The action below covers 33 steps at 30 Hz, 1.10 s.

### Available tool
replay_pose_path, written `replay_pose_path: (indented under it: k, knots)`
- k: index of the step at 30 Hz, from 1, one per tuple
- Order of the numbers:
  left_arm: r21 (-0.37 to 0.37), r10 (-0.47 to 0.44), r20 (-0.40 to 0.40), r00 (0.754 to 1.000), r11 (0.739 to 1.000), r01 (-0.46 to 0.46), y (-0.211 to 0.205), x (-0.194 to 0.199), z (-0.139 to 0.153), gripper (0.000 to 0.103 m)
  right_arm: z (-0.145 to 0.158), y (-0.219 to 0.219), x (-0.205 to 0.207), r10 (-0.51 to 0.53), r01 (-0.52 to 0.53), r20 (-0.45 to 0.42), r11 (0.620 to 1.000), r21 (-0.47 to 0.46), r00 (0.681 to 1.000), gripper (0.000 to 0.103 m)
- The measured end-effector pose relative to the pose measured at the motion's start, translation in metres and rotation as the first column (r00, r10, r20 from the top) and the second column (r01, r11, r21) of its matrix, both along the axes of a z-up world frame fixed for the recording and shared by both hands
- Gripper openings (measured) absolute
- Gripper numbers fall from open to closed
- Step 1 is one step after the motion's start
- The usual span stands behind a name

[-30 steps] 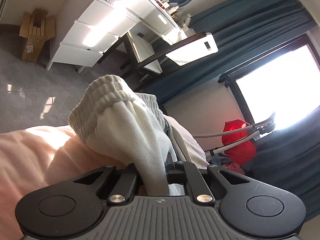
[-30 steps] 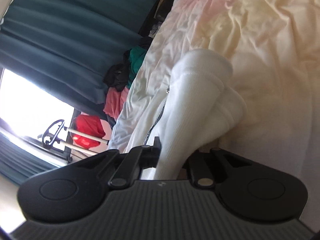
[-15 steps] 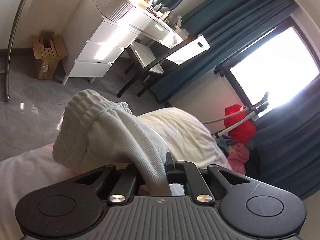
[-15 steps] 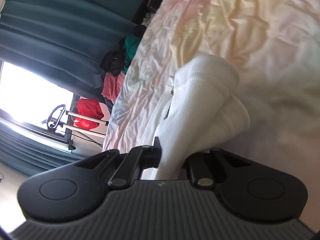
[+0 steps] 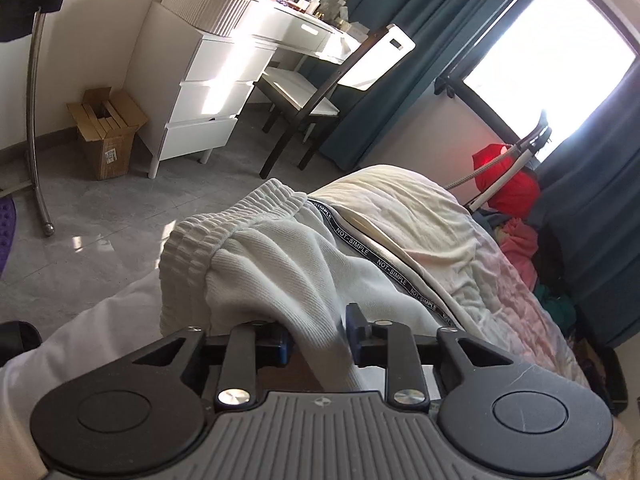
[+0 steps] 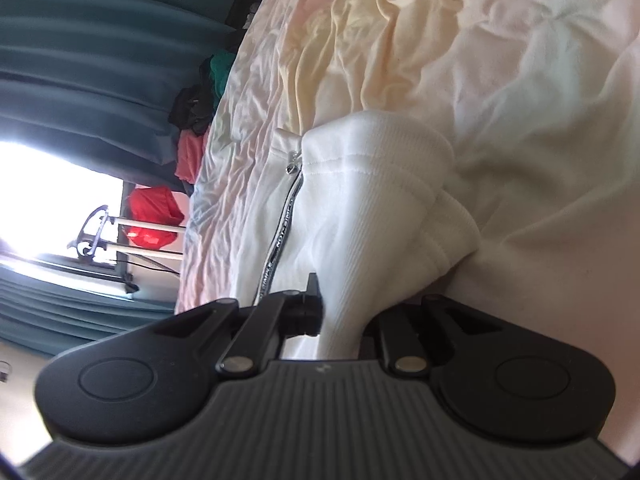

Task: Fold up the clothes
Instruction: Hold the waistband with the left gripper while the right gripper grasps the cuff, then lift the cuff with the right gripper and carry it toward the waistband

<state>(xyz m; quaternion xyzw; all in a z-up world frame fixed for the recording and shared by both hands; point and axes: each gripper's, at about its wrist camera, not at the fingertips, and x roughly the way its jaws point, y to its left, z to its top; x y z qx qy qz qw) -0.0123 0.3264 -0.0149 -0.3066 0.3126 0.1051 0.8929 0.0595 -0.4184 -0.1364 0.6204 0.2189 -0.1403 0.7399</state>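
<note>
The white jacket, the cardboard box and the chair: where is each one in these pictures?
white jacket (image 5: 280,264): left wrist view, on the ribbed fabric behind the cuff.
cardboard box (image 5: 108,140): left wrist view, on its front side, by the drawers.
chair (image 5: 304,100): left wrist view, on the white seat.

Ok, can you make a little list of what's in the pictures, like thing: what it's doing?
left gripper: shut on jacket
right gripper: shut on jacket
jacket: white, ribbed cuffs, bunched up, partly lying on bed
zipper: tape printed NOT-SIMPLE, pull near the top
bed: wrinkled cream and pink sheet under jacket
chair: by the white dresser
dresser: three drawers, against the wall
box: cardboard, on floor, open
clothes pile: on floor beside bed
curtains: teal, by bright window
</note>
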Motion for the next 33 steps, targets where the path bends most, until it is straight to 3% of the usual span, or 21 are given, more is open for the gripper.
replay_pose_path:
  k: [1,3,5,9,16,19,25,29,33]
  knots:
    - [0.026,-0.014,-0.006,1.0,1.0,0.015,-0.003,-0.004,0.004,0.051,-0.002,-0.002,0.0,0.001,-0.001,0.007,1.0,0.008,1.0,0.013]
    - [0.103,-0.042,-0.024,0.999,0.994,0.044,-0.014,-0.012,0.012,0.064,-0.005,-0.005,0.0,-0.001,0.001,0.012,1.0,0.016,1.0,0.017]
    - [0.182,-0.068,-0.022,0.997,0.981,0.071,-0.029,-0.019,0.022,0.065,-0.009,-0.009,-0.001,-0.019,0.018,0.025,0.999,0.032,1.0,0.025]
    - [0.274,-0.129,0.023,0.991,0.954,0.118,-0.065,-0.021,0.039,0.081,-0.013,-0.012,-0.002,-0.034,0.03,0.054,0.998,0.059,0.998,0.033]
    - [0.26,-0.221,0.089,0.971,0.946,0.191,-0.145,0.021,0.047,0.082,-0.003,-0.008,0.001,-0.04,0.034,0.125,0.998,0.047,0.991,0.063]
    - [0.271,-0.281,0.086,0.956,0.93,0.249,-0.191,0.048,0.032,0.083,-0.002,-0.007,0.007,-0.019,0.018,0.111,1.0,0.009,0.994,0.063]
    - [0.345,-0.385,-0.019,0.923,0.864,0.368,-0.266,0.098,-0.022,0.083,-0.005,-0.003,0.02,0.041,-0.035,0.064,0.995,-0.097,0.997,0.061]
    - [0.395,-0.413,-0.109,0.904,0.816,0.421,-0.28,0.109,-0.056,0.083,-0.005,-0.005,0.026,0.036,-0.027,0.083,0.994,-0.102,0.996,0.063]
    - [0.443,-0.427,-0.163,0.889,0.774,0.453,-0.285,0.109,-0.072,0.083,0.003,-0.007,0.028,0.043,-0.022,0.178,0.993,-0.117,0.983,0.063]
